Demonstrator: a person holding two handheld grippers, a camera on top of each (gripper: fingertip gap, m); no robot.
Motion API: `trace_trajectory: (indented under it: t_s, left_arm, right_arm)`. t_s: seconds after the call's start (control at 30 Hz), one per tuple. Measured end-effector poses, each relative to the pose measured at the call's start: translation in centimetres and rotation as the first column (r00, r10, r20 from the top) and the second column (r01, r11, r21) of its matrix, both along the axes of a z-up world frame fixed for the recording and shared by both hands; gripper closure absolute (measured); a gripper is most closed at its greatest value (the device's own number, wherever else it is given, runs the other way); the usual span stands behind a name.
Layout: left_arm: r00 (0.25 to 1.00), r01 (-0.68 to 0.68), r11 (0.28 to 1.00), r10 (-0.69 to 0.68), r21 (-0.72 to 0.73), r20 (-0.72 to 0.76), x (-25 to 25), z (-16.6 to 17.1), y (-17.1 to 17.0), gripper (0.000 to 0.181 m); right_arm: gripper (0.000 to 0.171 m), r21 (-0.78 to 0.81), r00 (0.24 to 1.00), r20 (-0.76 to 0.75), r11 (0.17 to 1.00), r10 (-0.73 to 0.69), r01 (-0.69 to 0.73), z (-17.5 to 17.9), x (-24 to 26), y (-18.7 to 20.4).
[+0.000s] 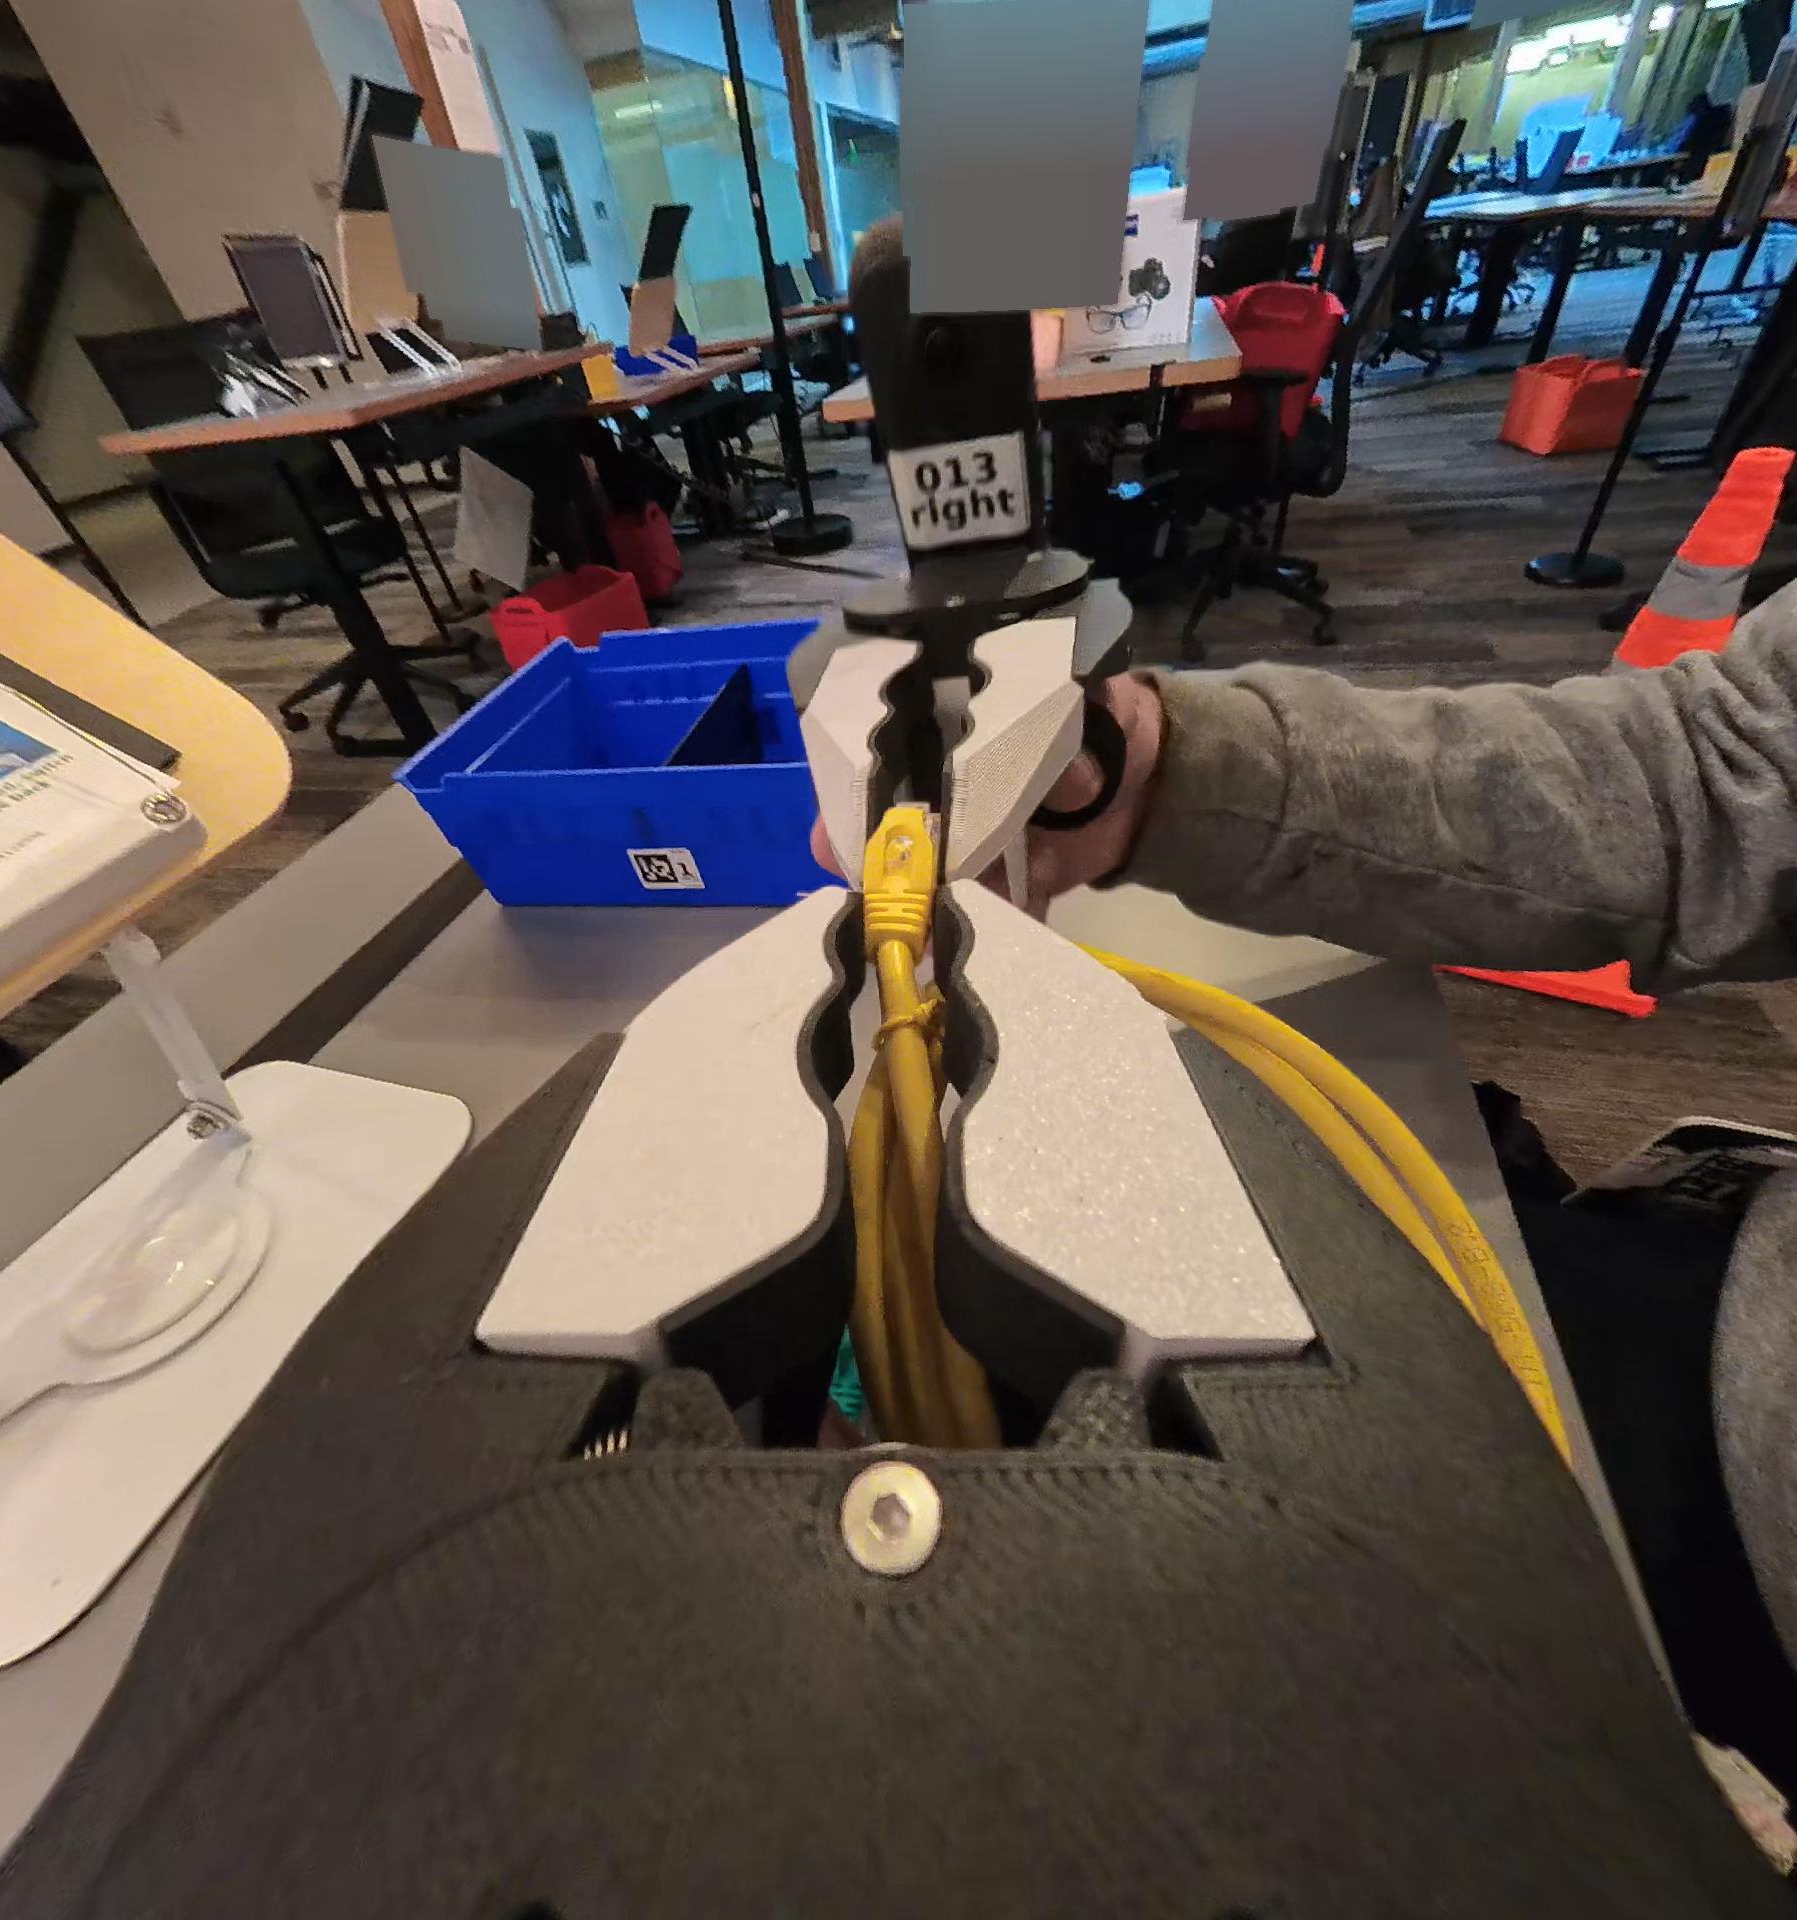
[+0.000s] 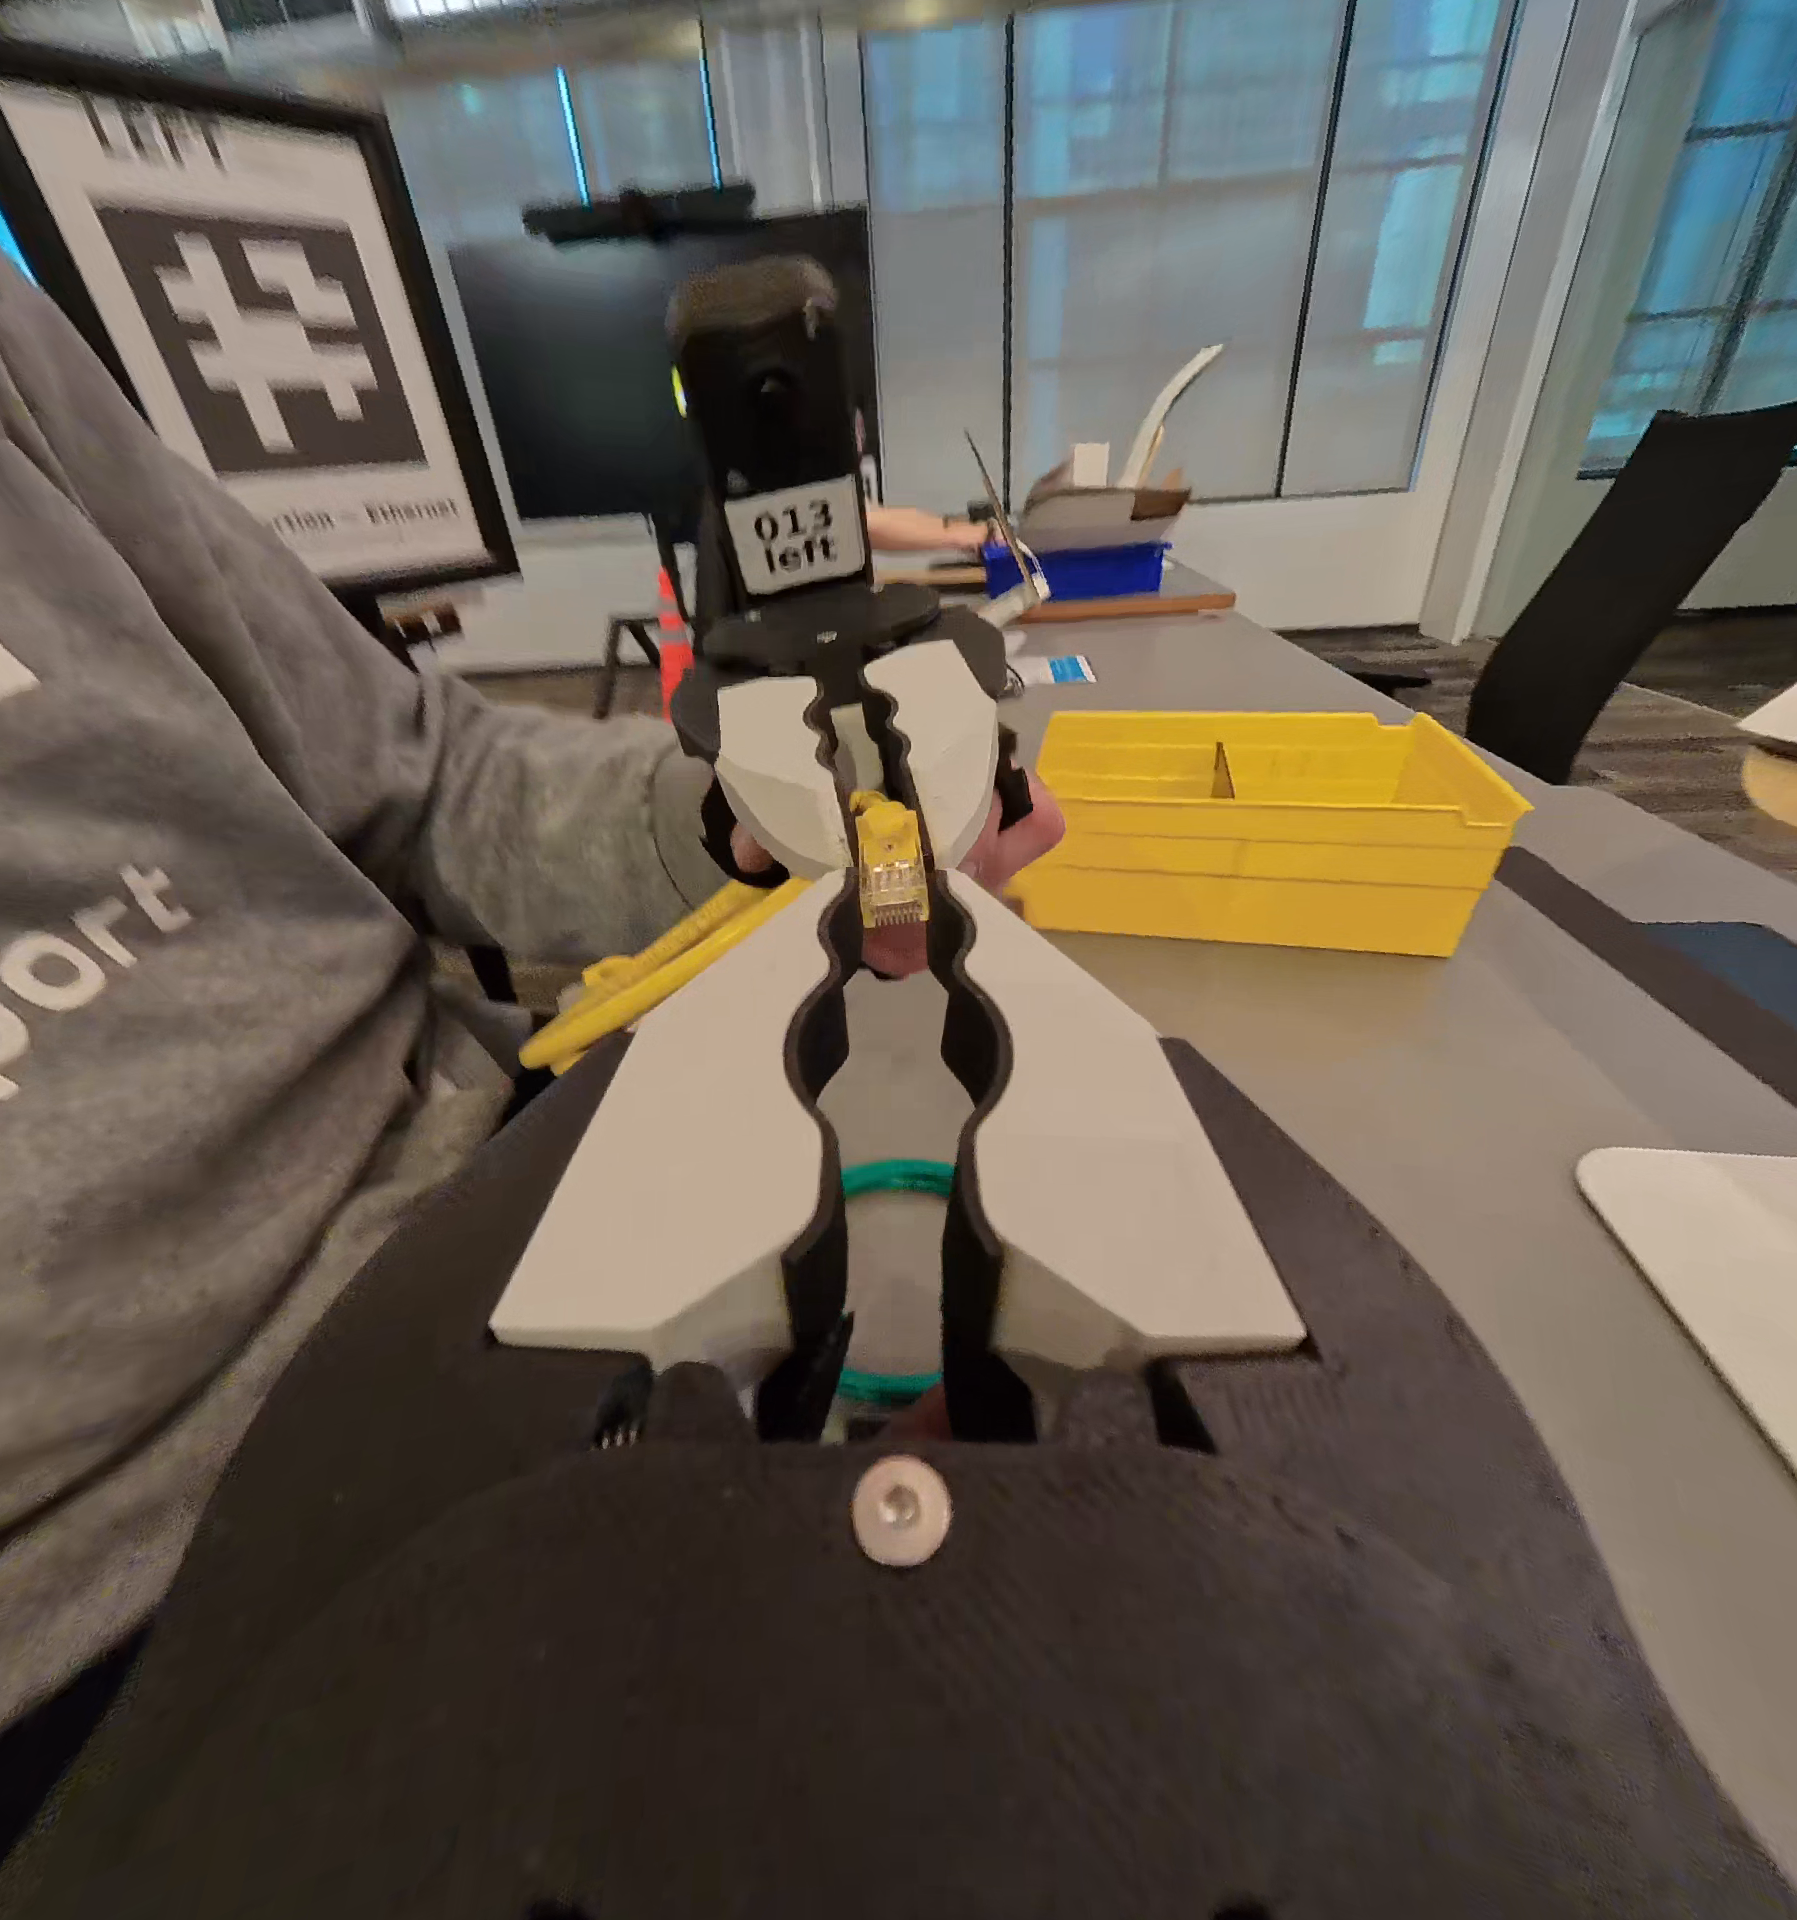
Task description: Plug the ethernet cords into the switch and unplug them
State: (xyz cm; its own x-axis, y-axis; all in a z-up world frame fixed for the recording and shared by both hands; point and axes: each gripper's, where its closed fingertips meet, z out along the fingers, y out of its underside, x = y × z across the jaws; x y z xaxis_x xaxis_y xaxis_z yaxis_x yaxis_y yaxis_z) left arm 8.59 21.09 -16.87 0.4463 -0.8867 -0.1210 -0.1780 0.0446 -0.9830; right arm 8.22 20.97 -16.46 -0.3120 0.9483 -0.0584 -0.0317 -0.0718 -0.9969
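My left gripper is shut on a bundled yellow ethernet cord. The cord's plug sticks out past the fingertips. My right gripper faces the left one tip to tip, and its fingertips close on the clear plug. The right gripper also shows in the left wrist view, and the left gripper in the right wrist view. Loose loops of the yellow cord hang to the side. A green cord lies on the table under the right gripper. No switch is in view.
A blue bin stands on the grey table behind the grippers. A yellow bin stands on the other side. A white stand base sits at the left. An orange cone stands on the floor. The grippers are tip to tip, or close to it.
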Motion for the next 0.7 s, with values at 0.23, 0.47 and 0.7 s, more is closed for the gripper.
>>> trace_trajectory:
  t_s: [0.23,0.47,0.7]
  left_arm:
    - [0.999,-0.004,0.998,0.002,0.064,0.033,0.3,1.1,-0.3,0.169]
    - [0.999,-0.009,0.999,0.007,0.051,0.035,0.4,1.3,-0.3,0.169]
    - [1.0,-0.014,0.998,0.014,0.063,-0.005,0.8,0.8,-0.5,0.168]
  right_arm:
    - [0.162,-0.173,0.993,-0.107,0.982,0.053,-0.071,0.3,0.4,-0.3]
    - [0.162,-0.179,0.986,-0.16,0.981,0.051,-0.08,0.6,0.5,-0.3]
    - [0.162,-0.144,0.985,-0.165,0.987,0.051,-0.075,0.6,0.8,-0.6]
